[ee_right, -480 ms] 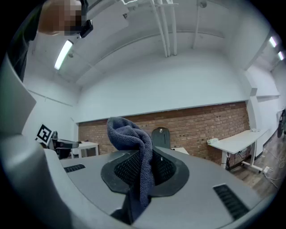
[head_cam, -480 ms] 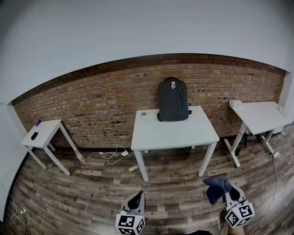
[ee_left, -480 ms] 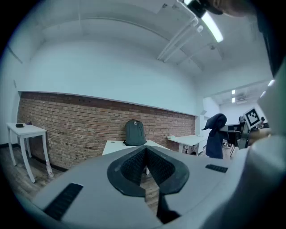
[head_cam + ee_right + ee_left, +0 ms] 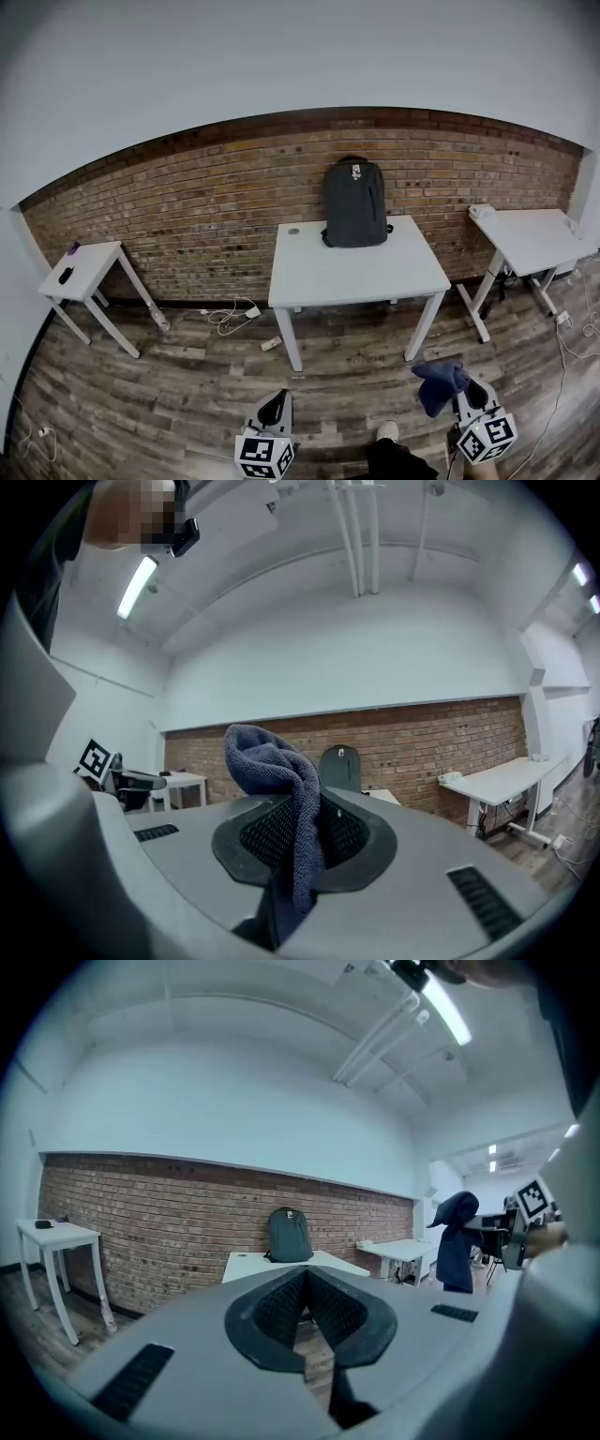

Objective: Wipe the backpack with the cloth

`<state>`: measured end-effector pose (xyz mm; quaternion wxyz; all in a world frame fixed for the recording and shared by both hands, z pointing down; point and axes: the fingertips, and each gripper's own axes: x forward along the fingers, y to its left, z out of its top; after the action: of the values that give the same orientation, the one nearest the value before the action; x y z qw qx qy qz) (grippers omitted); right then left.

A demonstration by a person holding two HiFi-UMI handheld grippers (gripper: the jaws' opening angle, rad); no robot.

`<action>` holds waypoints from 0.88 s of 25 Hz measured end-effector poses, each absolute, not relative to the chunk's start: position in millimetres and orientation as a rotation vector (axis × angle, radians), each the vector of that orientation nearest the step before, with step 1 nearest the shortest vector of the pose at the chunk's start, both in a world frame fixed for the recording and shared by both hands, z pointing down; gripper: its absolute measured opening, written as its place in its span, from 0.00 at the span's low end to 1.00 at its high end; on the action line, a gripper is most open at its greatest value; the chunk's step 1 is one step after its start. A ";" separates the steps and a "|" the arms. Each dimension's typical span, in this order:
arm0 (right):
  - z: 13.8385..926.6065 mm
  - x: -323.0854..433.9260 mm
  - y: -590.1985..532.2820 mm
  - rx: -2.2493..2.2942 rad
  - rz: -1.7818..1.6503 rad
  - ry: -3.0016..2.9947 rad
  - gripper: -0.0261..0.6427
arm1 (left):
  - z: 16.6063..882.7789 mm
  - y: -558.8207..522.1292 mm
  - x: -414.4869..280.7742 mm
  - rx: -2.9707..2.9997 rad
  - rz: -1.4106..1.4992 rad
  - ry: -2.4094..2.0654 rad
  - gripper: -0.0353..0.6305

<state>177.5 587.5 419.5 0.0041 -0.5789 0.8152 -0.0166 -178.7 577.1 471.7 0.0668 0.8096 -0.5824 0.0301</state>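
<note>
Backpack (image 4: 355,203) is standing upright at the far edge of the middle table (image 4: 356,272), leaning against the brick wall (image 4: 187,216), well apart from both grippers. The left gripper (image 4: 305,1288) is hanging low at the near left with its jaws pressed together and nothing between them. The right gripper (image 4: 472,401) is hanging at the near right with its jaws clamped on the blue cloth (image 4: 441,382), which is bunching up above the jaws and trailing down below them.

Compared with half a second ago, a shoe (image 4: 386,431) and a dark trouser leg are now showing at the near edge over the wooden floor (image 4: 187,394), while the table and backpack are sitting almost where they were in the head view. That is reading as a step forward just beginning: the person is closing the gap, and wiping has not yet started, since the cloth is nowhere near the backpack.
</note>
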 end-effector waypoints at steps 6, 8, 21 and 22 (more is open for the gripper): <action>424.8 179.8 557.4 -1.784 -0.064 2.570 0.10 | 473.1 550.4 -175.6 2.432 0.109 -1.766 0.05; 425.4 182.9 543.3 -1.776 -0.067 2.579 0.10 | 473.5 539.3 -172.9 2.419 0.104 -1.760 0.05; 440.4 229.0 408.6 -1.719 -0.141 2.570 0.10 | 479.3 418.7 -128.5 2.380 0.179 -1.788 0.05; 441.3 234.3 397.5 -1.716 -0.147 2.569 0.10 | 477.7 407.9 -122.9 2.380 0.190 -1.790 0.05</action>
<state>234.3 397.5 441.3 0.0243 -0.5545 0.8305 -0.0474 -122.9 407.9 477.7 0.0787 0.7952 -0.5979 0.0635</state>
